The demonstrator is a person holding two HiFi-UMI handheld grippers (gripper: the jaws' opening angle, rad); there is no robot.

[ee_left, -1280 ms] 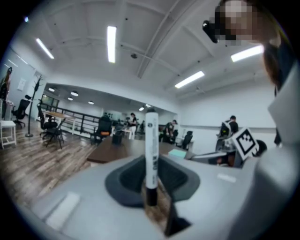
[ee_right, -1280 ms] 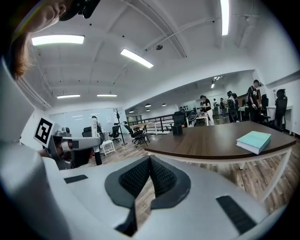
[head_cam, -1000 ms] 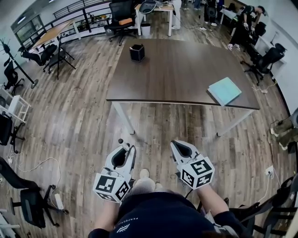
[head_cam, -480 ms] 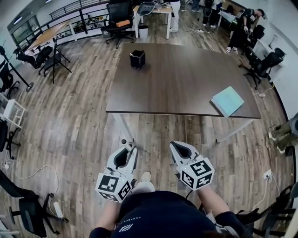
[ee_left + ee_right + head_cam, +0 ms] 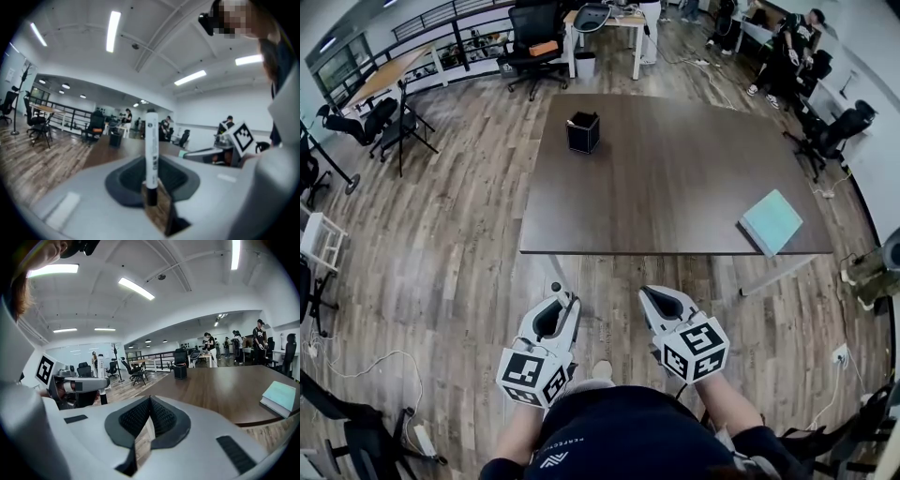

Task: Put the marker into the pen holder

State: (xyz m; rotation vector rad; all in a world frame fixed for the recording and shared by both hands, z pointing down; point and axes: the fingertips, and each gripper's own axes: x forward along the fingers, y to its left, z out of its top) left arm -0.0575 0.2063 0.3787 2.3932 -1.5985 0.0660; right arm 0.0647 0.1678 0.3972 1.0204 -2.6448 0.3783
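Note:
A white marker (image 5: 151, 145) with black ends stands upright between the jaws of my left gripper (image 5: 152, 194), which is shut on it. In the head view only the marker's dark end (image 5: 555, 287) shows beside my left gripper (image 5: 562, 302), held low in front of the person's body. My right gripper (image 5: 652, 295) is beside it, shut with nothing between its pads (image 5: 145, 423). The black square pen holder (image 5: 583, 132) stands on the far left part of the brown table (image 5: 675, 178), well ahead of both grippers. It also shows as the pen holder (image 5: 179, 371) in the right gripper view.
A pale green book (image 5: 772, 221) lies at the table's near right corner. The table's near edge (image 5: 675, 253) is just ahead of the grippers, over wooden floor. Office chairs (image 5: 834, 127) stand to the right and at the back, and people stand at the far right.
The table has come closer and lower in the head view as the person steps towards it. Both grippers hold the same pose, with the marker still in the left one.

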